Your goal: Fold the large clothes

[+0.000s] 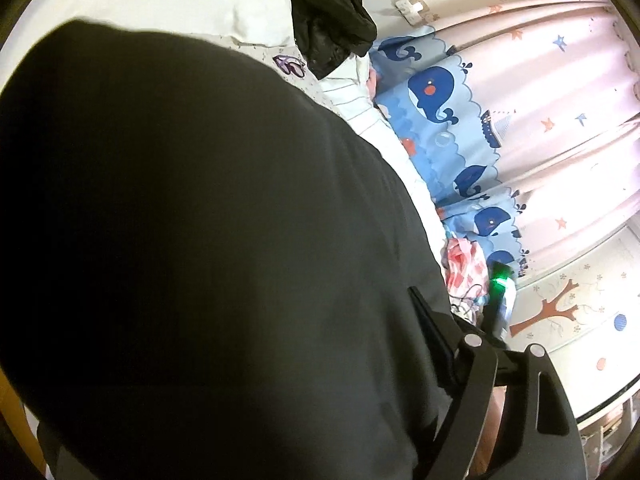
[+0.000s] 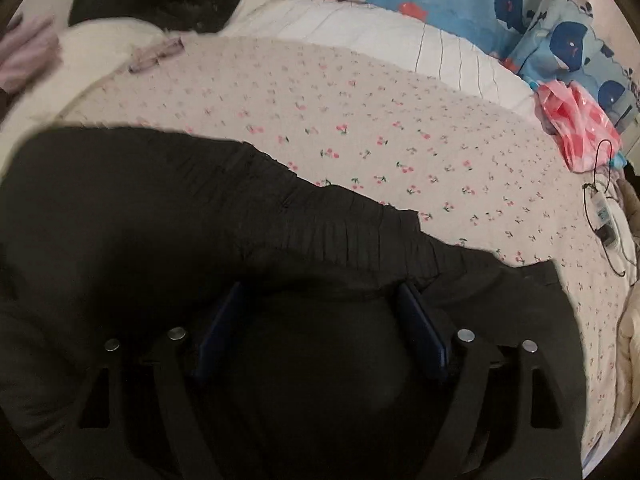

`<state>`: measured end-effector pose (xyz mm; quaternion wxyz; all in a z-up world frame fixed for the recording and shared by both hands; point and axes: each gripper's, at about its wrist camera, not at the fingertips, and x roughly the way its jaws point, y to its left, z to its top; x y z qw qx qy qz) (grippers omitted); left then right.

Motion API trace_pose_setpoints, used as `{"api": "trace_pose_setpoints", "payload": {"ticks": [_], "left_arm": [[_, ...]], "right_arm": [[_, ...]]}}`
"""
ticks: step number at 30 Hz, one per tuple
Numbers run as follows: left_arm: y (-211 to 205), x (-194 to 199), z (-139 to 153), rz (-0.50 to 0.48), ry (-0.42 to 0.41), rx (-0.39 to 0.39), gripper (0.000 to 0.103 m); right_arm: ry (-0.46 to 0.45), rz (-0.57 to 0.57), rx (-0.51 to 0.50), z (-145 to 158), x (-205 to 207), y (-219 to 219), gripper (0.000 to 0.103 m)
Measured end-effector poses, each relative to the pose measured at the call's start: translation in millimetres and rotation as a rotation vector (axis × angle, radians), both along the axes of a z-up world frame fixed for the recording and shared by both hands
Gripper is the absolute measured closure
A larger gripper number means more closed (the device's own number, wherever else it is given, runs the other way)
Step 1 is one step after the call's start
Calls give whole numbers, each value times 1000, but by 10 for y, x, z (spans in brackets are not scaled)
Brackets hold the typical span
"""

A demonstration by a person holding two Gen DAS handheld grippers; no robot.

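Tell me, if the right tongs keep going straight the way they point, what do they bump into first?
Most likely the black garment. The right tongs are open just above it, with its gathered waistband straight ahead. The cherry-print sheet lies beyond. Depth is hard to judge.

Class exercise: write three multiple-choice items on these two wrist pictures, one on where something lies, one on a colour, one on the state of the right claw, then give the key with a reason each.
1. Where does the black garment lie?
A. on the cherry-print bed sheet
B. on the whale curtain
C. on a chair

2. What colour is the crumpled plastic bag at the bed's edge?
A. green
B. pink and white
C. yellow

3. How does the right claw stand?
A. shut on the sheet
B. out of view
C. open over the garment

Key: 1 A, sheet shows beyond its gathered waistband; 2 B, pink patches show; 3 C, blue pads stand wide apart.
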<state>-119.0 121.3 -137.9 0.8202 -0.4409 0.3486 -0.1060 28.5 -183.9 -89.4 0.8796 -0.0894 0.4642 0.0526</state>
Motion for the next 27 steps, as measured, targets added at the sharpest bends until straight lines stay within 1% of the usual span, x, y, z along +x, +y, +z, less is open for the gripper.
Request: {"api": "trace_pose_setpoints", "payload": {"ticks": [2, 3, 4, 5, 6, 7, 9, 10, 11, 13, 14, 15, 16, 17, 18, 19, 21, 22, 23, 24, 25, 27], "left_arm": [[-13, 15, -20, 0, 3, -16, 24], [-28, 19, -23, 2, 3, -19, 24], [-51, 23, -18, 4, 1, -16, 24], [-79, 26, -8, 4, -1, -8, 24], [-110, 28, 5, 2, -5, 1, 24], [-136, 28, 19, -1, -8, 11, 24], [-177, 27, 37, -1, -10, 26, 24], [-189, 31, 29, 3, -2, 23, 24], [-193, 38, 13, 7, 6, 14, 24], [-202, 50, -25, 18, 20, -9, 24], [-214, 54, -30, 21, 20, -12, 24], [-249, 60, -22, 21, 19, -3, 24], [-280, 67, -9, 18, 16, 9, 23], [-311, 75, 3, 13, 14, 20, 23], [-342, 81, 12, 8, 13, 29, 23], [-372, 85, 18, 3, 9, 32, 23], [-396, 97, 3, -2, 12, 21, 23], [-399, 112, -27, -1, 22, 4, 23], [-400, 126, -52, 2, 33, -11, 22], [-409, 144, -85, 6, 48, -29, 21], [-420, 152, -95, 6, 51, -36, 21], [-461, 155, -88, 6, 44, -38, 21]], "right_arm": [[-59, 33, 14, 209, -378, -47, 28], [-73, 47, 7, 249, -514, -12, 28], [-63, 61, -6, 221, -646, 12, 27], [-28, 88, -53, 91, -737, 85, 26], [-27, 107, -101, -15, -795, 147, 25], [-46, 119, -133, -73, -815, 185, 25], [-14, 100, -126, -79, -769, 163, 25], [11, 76, -103, 2, -764, 150, 25], [7, 74, -83, 53, -782, 135, 25], [-65, 102, -43, 279, -1029, 147, 25], [-77, 107, -39, 309, -1132, 174, 24], [-68, 117, -43, 286, -1225, 217, 21], [-28, 149, -80, 148, -1278, 290, 20], [-18, 161, -115, 48, -1301, 335, 19], [-29, 166, -132, -35, -1314, 343, 18], [-25, 156, -117, -62, -1300, 309, 18], [4, 118, -74, 15, -1269, 255, 18], [-4, 109, -57, 78, -1296, 242, 18], [-39, 122, -54, 140, -1376, 272, 18], [-54, 134, -64, 141, -1430, 301, 18], [-46, 145, -76, 89, -1476, 340, 18], [-44, 166, -111, -72, -1510, 376, 17]]}}
